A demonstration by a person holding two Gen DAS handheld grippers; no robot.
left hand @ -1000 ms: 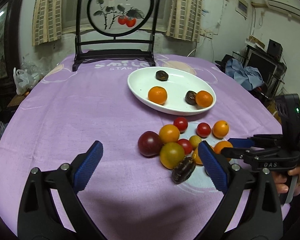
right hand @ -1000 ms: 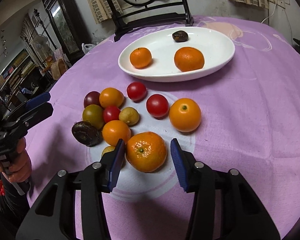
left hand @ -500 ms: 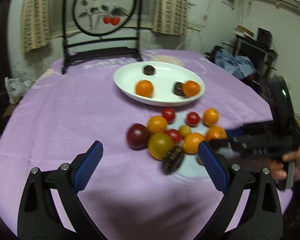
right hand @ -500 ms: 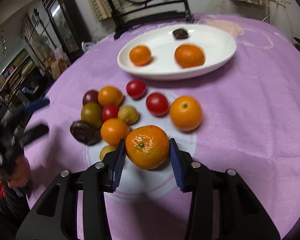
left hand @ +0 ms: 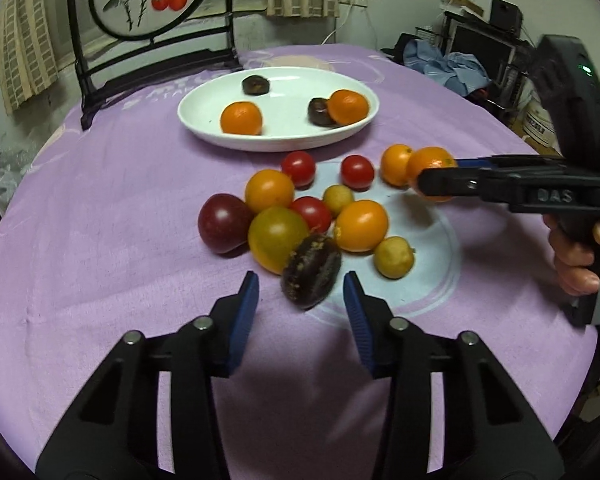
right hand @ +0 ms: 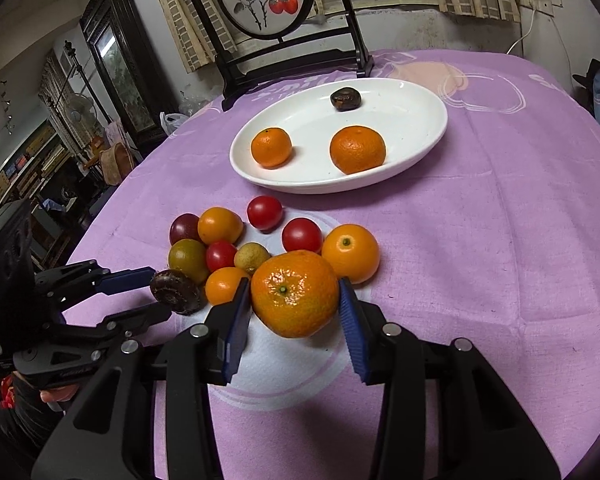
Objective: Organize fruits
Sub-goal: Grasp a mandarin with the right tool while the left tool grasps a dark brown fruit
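Note:
My left gripper (left hand: 300,296) points down at a dark wrinkled fruit (left hand: 311,271) at the near end of the heap. Its jaws are closing with that fruit between them, and a gap still shows beside the left pad. My right gripper (right hand: 294,312) is shut on a large mandarin (right hand: 295,294), held just above the cloth. The same mandarin (left hand: 431,162) shows in the left wrist view at the right. Loose tomatoes and small citrus (left hand: 278,234) lie bunched on the purple cloth. A white oval plate (right hand: 340,190) behind them holds two mandarins and dark fruits.
A dark carved chair (left hand: 152,46) with a round painted panel stands at the table's far side. The purple tablecloth (left hand: 100,240) covers a round table. A person's hand (left hand: 580,256) holds the right gripper's handle. Cluttered furniture stands past the table's right edge.
The left gripper has come down toward the dark fruit and its wide jaws have narrowed around it. The right gripper's jaws closed onto the large mandarin, which now sits slightly higher.

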